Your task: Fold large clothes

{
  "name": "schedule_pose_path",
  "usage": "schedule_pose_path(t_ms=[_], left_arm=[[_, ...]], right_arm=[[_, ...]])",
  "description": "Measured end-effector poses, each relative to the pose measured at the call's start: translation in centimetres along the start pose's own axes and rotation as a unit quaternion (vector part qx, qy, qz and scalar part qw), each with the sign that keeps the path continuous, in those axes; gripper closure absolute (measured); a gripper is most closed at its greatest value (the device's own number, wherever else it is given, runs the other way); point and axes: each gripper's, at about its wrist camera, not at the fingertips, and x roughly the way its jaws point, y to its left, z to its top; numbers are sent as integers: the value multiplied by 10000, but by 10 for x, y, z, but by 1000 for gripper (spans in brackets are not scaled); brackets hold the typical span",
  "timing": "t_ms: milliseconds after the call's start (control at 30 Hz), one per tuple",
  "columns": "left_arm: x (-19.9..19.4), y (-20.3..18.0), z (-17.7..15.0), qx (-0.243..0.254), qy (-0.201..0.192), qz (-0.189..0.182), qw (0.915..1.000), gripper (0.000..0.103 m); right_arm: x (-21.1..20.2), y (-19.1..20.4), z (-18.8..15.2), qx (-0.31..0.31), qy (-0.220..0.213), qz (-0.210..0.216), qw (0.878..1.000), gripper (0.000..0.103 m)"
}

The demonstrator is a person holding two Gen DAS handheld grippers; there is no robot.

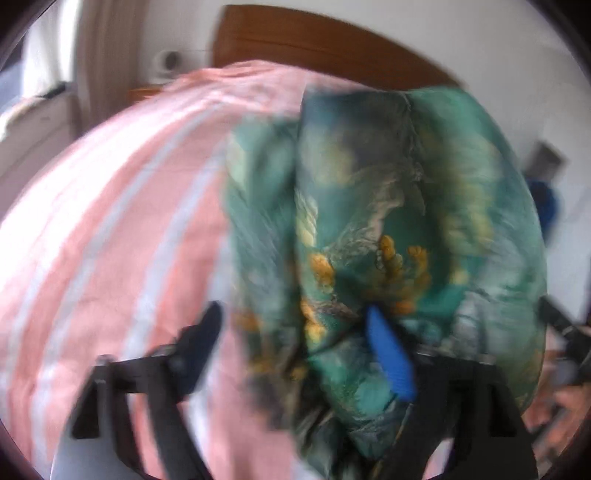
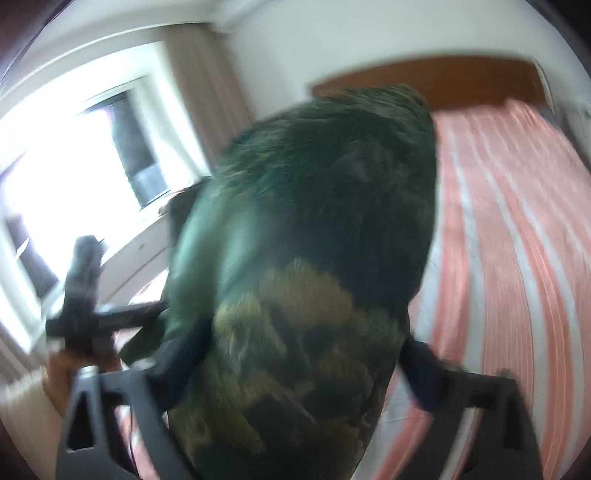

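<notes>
Both wrist views were badly smeared by motion.

Left wrist view: the left gripper (image 1: 295, 321) stood with its fingers wide apart. Its blue finger (image 1: 388, 354) lay against the green printed garment (image 1: 388, 206); the other, dark finger (image 1: 205, 332) sat clear of the cloth, over the striped bedcover (image 1: 110, 221). The pads were not pressing the fabric from both sides. The garment was a teal cloth with yellow and orange markings, bunched in thick folds and filling the middle and right of the view. It lay on or hung just above the pink and white striped bedcover; the blur left that unclear. A brown wooden headboard (image 1: 314, 33) stood behind the bed against a white wall. A small part of a dark gripper frame (image 1: 569, 332) showed at the right edge.

Right wrist view: the right gripper (image 2: 299, 354) also had its fingers spread wide. The garment (image 2: 314, 240) bulged between them, dark green with yellowish patches, and hid most of the frame. Whether either pad gripped the cloth could not be told, though the fingers looked slack on both sides of it. The other gripper (image 2: 85, 295) showed at the left, with a hand (image 2: 61, 373) beneath it. A bright window (image 2: 74, 147) and curtain (image 2: 207, 74) lay behind.
</notes>
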Motion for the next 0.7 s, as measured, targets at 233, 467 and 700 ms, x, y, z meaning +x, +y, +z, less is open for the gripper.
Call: schedule_pose_path(t_ms=[233, 467, 700], left_arm=[[-37, 11, -46, 27, -804, 807, 9935, 7], [-127, -23, -115, 475, -1877, 1964, 9612, 0], [-175, -42, -165, 290, -1714, 2063, 9629, 0]], right_arm=[[-17, -8, -24, -248, 57, -1060, 9940, 0], [-89, 36, -81, -956, -238, -1952, 9758, 0], [-158, 44, -122, -858, -459, -2137, 9720, 0]])
